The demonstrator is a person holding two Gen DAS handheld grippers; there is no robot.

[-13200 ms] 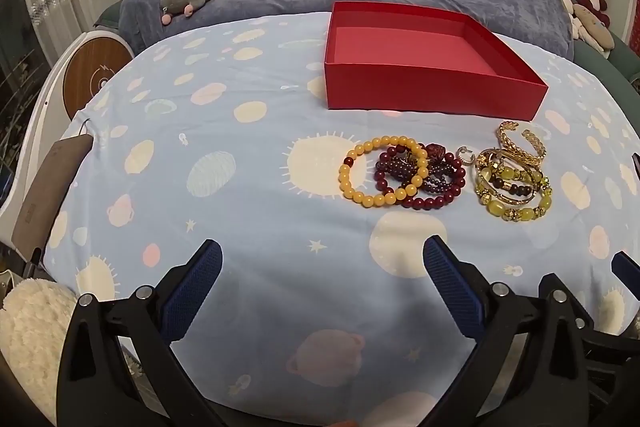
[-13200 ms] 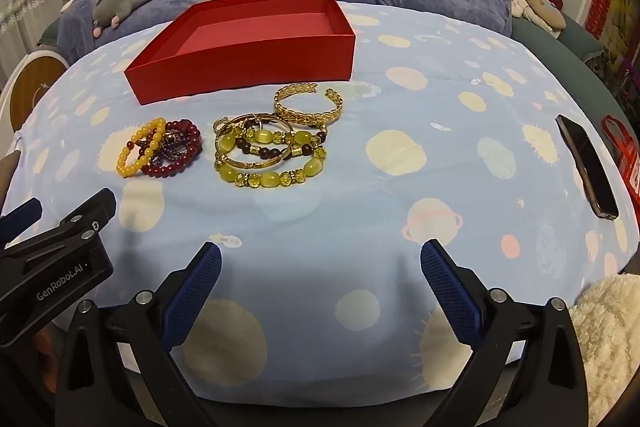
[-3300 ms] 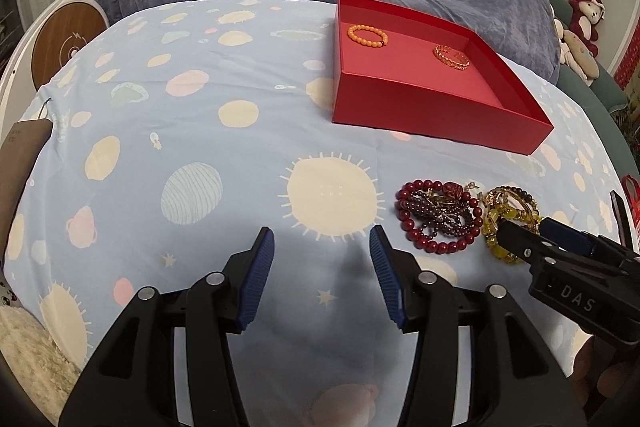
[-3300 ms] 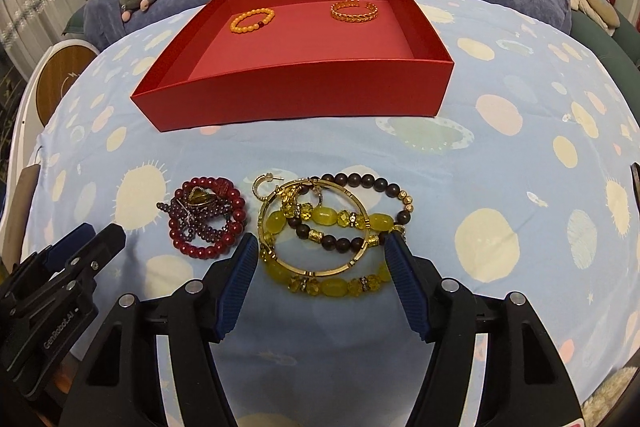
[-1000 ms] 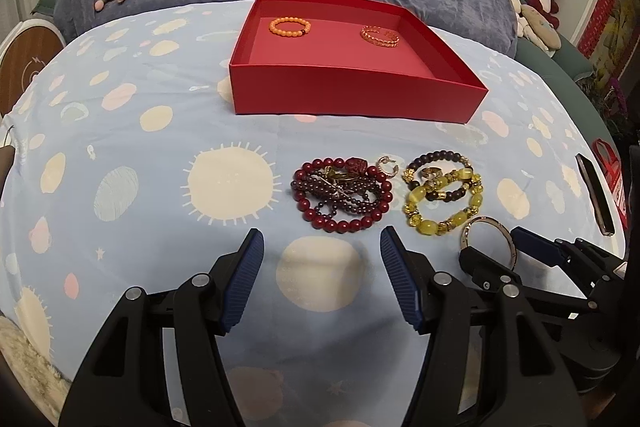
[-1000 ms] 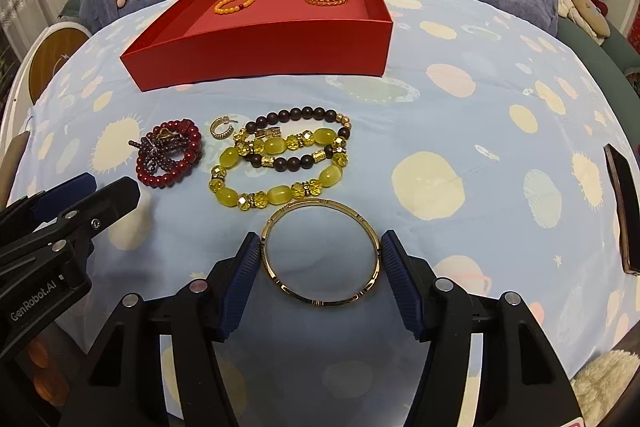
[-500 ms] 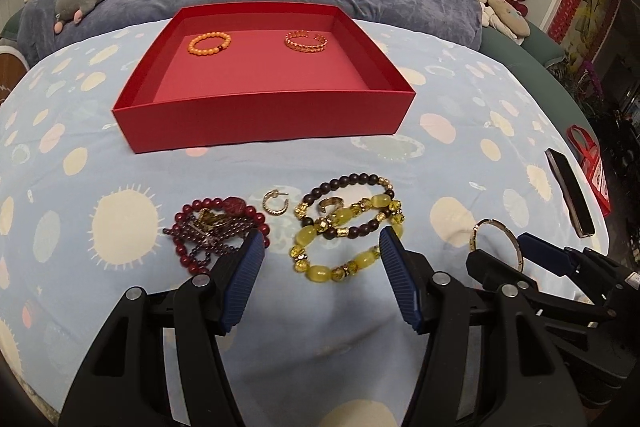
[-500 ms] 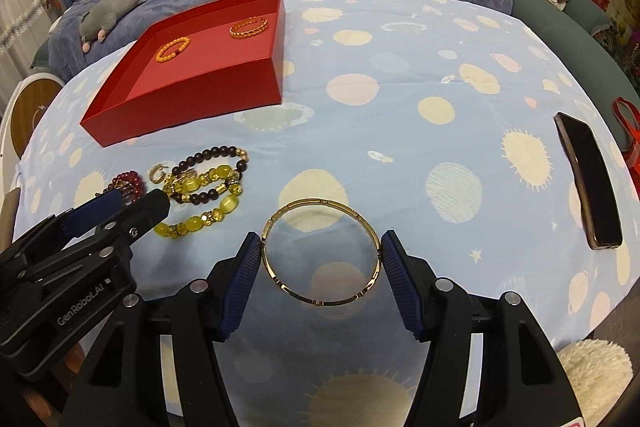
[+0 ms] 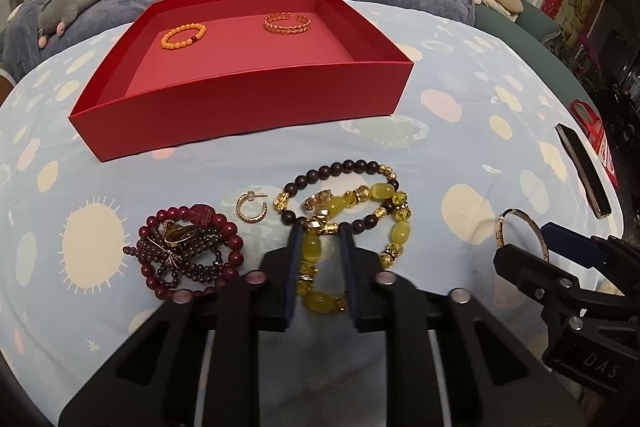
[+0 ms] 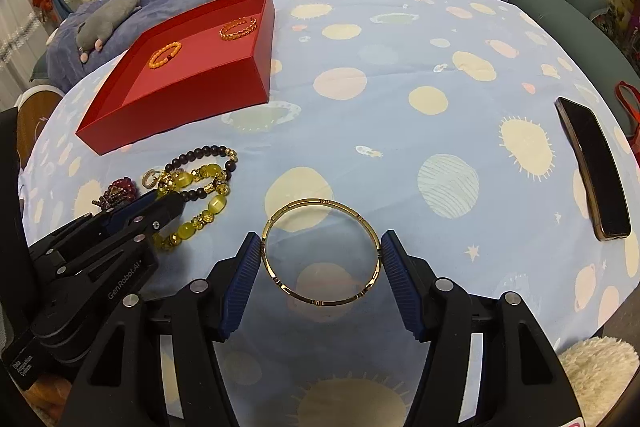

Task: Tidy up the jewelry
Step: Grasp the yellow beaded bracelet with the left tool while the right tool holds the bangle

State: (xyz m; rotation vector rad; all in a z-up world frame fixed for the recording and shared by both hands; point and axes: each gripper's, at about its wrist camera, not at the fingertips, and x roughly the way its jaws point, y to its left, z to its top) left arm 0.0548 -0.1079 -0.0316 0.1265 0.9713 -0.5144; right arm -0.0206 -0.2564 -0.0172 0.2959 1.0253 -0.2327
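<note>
A red box [image 9: 240,99] on the spotted sheet holds an orange bead bracelet [image 9: 183,35] and a gold cuff [image 9: 286,23]. In front of it lie a dark red bead pile [image 9: 188,255], a gold hoop earring [image 9: 250,209] and a yellow bead bracelet [image 9: 400,231] tangled with a dark bead bracelet [image 9: 344,167]. My left gripper [image 9: 320,233] is closing, its jaws narrow around a strand of the yellow bracelet, pads against the beads. My right gripper [image 10: 320,259] is shut on a thin gold bangle [image 10: 320,205], held off to the right above the sheet.
A phone [image 10: 596,167] lies near the sheet's right edge. A grey plush toy [image 10: 104,19] rests on the blue blanket behind the box. A fluffy white cushion [image 10: 596,367] sits at the lower right. Bare sheet lies between the bangle and the phone.
My left gripper slid right from the red beads to the yellow bracelet and its jaws narrowed around a strand. The right gripper carried the bangle to the right, then held still.
</note>
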